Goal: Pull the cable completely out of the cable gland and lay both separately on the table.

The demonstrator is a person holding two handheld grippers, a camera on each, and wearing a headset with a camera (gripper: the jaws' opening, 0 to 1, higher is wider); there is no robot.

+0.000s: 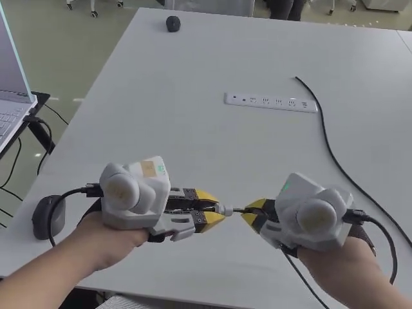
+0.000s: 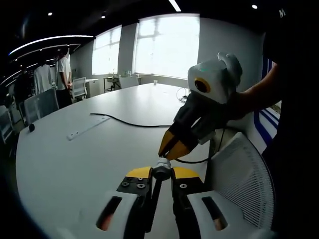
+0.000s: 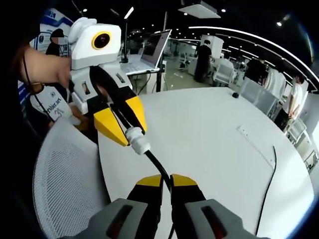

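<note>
The gland (image 3: 137,140) is gripped by the left claw (image 1: 216,208), the cable (image 3: 158,167) by the right claw (image 1: 250,214) — apparently not yet separated.

White counter (image 1: 193,135) — power strip (image 1: 270,102) right of centre, black cord (image 1: 334,154) curving past its right end; small dark object (image 1: 173,24) at top; laptop (image 1: 9,96) far left; mouse (image 1: 46,216) lower left.

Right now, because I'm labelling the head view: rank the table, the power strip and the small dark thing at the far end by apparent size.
1. table
2. power strip
3. small dark thing, which is farthest off, so distance may shrink it
</note>
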